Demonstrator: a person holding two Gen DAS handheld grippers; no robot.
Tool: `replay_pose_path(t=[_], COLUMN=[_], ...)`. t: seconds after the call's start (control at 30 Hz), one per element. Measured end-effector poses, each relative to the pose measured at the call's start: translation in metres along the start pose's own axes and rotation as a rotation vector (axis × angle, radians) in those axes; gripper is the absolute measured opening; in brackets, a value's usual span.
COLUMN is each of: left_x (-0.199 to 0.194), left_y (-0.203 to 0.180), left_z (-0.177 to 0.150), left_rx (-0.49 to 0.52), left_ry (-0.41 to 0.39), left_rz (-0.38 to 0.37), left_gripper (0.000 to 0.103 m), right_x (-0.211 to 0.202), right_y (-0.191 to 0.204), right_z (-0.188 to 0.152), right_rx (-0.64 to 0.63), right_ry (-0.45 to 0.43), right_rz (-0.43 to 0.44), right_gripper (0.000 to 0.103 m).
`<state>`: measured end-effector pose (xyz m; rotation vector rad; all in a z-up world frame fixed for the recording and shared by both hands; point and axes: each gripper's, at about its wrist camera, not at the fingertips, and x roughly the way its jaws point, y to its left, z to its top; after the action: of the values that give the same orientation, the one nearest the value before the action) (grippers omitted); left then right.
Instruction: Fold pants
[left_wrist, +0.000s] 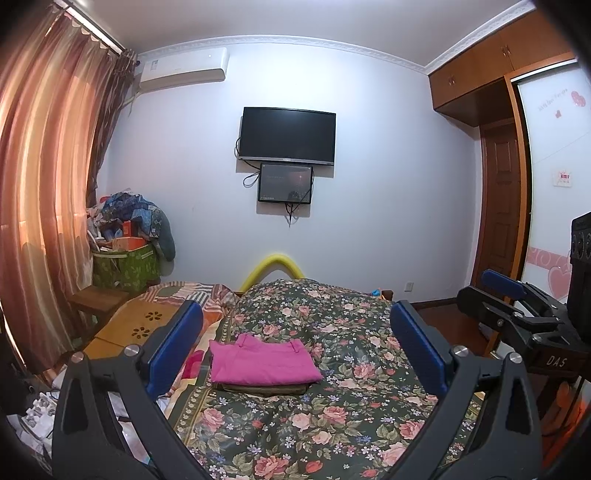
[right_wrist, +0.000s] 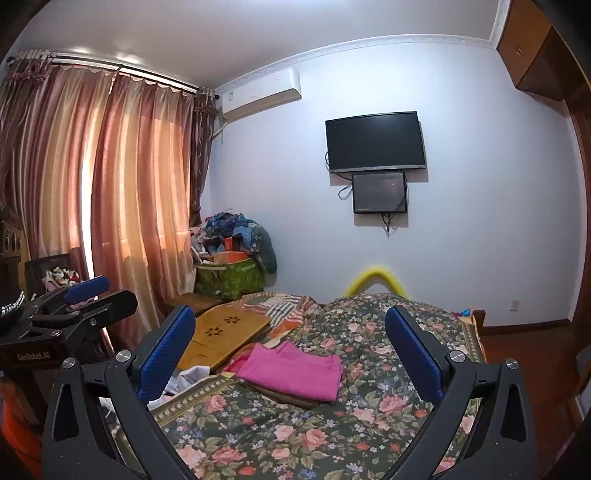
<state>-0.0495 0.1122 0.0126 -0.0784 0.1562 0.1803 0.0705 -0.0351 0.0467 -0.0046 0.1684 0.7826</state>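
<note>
A: Nearest the camera, how do the jaws stand?
B: The left gripper (left_wrist: 295, 350) has its blue pads spread wide with nothing between them; the right gripper (right_wrist: 291, 354) stands the same way. Both hang above the bed (left_wrist: 332, 424), clear of the cloth.

A: And the pants?
B: The pink pants (left_wrist: 264, 360) lie folded into a flat rectangle on the bed, on top of a darker folded garment (left_wrist: 264, 389). Their long axis runs across the bed, and the waistband with its belt loops points toward the far wall.

A: Does one view show more?
B: The right wrist view shows the pants (right_wrist: 293, 369) skewed, with white cloth (right_wrist: 188, 378) near their left edge; the left wrist view does not show that cloth clearly.

A: Beyond the pants?
B: A wooden board (right_wrist: 221, 336) lies left of them, a yellow tube (left_wrist: 271, 267) curves past the foot of the bed, and a TV (left_wrist: 287, 136) hangs on the wall.
</note>
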Motion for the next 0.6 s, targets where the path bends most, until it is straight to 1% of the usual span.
replay_pose_path(t=[0.6], left_x=[0.0044], left_y=[-0.0018], left_z=[-0.0007], left_rx=[-0.001], left_ry=[0.011], left_rz=[-0.006], left_gripper=[0.103], right_x=[0.0], right_y=[-0.0029], right_z=[0.0027], right_rx=[0.005], right_ry=[0.017], right_rz=[-0.011], right_gripper=[0.102])
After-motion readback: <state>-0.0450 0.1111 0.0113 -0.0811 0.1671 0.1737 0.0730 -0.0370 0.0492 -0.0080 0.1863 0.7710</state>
